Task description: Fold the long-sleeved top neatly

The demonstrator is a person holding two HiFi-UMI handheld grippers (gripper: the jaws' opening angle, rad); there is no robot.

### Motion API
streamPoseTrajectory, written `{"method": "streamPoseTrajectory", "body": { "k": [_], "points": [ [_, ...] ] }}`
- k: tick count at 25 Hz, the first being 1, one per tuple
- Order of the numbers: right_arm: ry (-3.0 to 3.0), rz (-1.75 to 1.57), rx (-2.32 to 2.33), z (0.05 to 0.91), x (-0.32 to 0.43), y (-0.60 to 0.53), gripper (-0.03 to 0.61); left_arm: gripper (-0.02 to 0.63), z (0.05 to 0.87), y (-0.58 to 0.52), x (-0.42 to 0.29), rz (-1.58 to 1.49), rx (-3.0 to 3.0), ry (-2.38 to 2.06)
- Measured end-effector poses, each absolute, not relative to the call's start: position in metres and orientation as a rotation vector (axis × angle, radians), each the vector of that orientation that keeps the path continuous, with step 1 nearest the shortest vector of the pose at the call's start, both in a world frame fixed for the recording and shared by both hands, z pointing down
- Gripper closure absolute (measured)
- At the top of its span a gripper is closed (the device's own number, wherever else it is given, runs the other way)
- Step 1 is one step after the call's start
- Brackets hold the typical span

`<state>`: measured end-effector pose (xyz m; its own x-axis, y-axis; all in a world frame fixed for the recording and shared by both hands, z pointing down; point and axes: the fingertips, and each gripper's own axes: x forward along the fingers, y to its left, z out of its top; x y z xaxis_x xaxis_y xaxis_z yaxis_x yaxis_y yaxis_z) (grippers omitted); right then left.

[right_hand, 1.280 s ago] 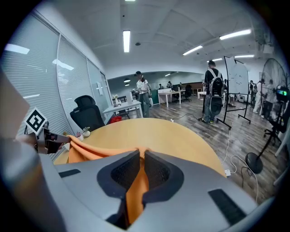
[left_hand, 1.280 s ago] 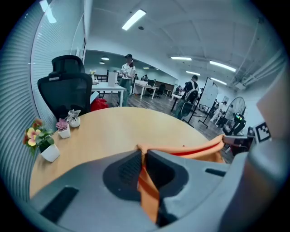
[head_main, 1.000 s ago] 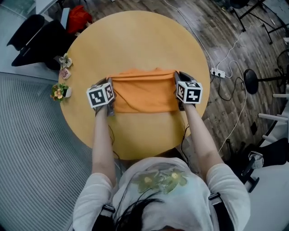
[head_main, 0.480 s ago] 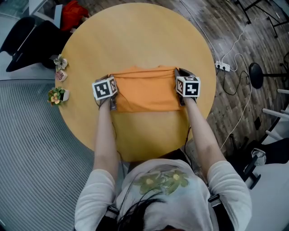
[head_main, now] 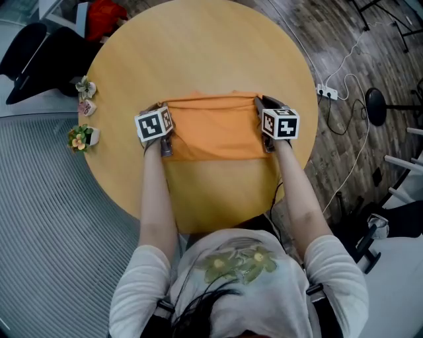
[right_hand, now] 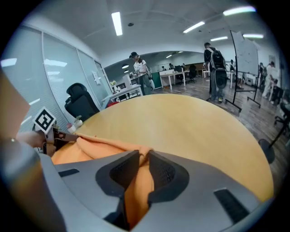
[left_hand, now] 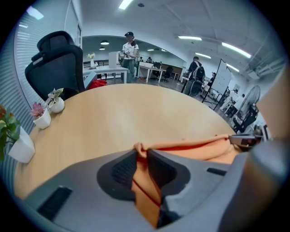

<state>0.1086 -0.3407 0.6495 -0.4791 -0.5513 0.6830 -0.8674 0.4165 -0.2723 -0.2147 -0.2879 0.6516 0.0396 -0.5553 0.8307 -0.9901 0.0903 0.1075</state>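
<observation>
The orange long-sleeved top point(head_main: 215, 127) lies folded into a rectangle in the middle of the round wooden table point(head_main: 198, 53). My left gripper point(head_main: 161, 107) pinches the top's far left corner, and orange cloth point(left_hand: 190, 147) runs between its pads point(left_hand: 122, 167); the jaws are opening. At the far right corner my right gripper point(head_main: 259, 101) grips the cloth point(right_hand: 97, 149) in the same way, its jaws opening a little too. Both grippers point(left_hand: 142, 152) point(right_hand: 141, 156) rest low on the table with the doubled edge stretched between them.
Small flower pots point(head_main: 82, 137) point(head_main: 84, 88) stand at the table's left edge. A black office chair point(head_main: 33, 53) and a red object point(head_main: 102, 16) lie beyond it. A power strip point(head_main: 329, 94) and cables are on the floor at right. People stand far off in the office.
Both grippers have come down to the table with the top's far edge still between their jaws. The folded cloth now lies flatter.
</observation>
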Motion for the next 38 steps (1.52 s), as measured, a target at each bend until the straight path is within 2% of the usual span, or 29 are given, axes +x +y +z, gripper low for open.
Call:
{"method": "streamPoseTrajectory", "body": {
  "k": [1, 2, 5, 7, 14, 23, 36, 37, 38],
  "points": [
    [-2.198, 0.893, 1.2, 0.644, 0.109, -0.34, 0.483, 0.535, 0.648, -0.289, -0.212, 0.687, 1.561, -1.601],
    [-2.217, 0.944, 1.208, 0.638, 0.111, -0.34, 0.395, 0.492, 0.643, -0.289, -0.211, 0.652, 1.563, -1.594],
    [-2.247, 1.034, 1.24, 0.619, 0.122, -0.331, 0.357, 0.433, 0.627, -0.287, -0.213, 0.619, 1.578, -1.595],
    [-2.248, 1.041, 1.24, 0.612, 0.131, -0.317, 0.35, 0.425, 0.617, -0.282, -0.214, 0.621, 1.598, -1.604],
    [-2.18, 1.115, 1.232, 0.62, 0.159, -0.263, 0.345, 0.422, 0.586, -0.246, -0.203, 0.593, 1.669, -1.609],
    [-2.133, 1.141, 1.184, 0.646, 0.149, -0.233, 0.339, 0.422, 0.575, -0.2, -0.167, 0.593, 1.72, -1.555],
    [-2.123, 1.155, 1.126, 0.659, 0.127, -0.237, 0.342, 0.422, 0.58, -0.16, -0.067, 0.585, 1.793, -1.418],
    [-2.122, 1.17, 1.121, 0.659, 0.126, -0.236, 0.35, 0.422, 0.58, -0.158, -0.063, 0.59, 1.796, -1.411],
    [-2.122, 1.187, 1.116, 0.66, 0.125, -0.235, 0.409, 0.422, 0.581, -0.155, -0.06, 0.599, 1.799, -1.405]
  ]
}}
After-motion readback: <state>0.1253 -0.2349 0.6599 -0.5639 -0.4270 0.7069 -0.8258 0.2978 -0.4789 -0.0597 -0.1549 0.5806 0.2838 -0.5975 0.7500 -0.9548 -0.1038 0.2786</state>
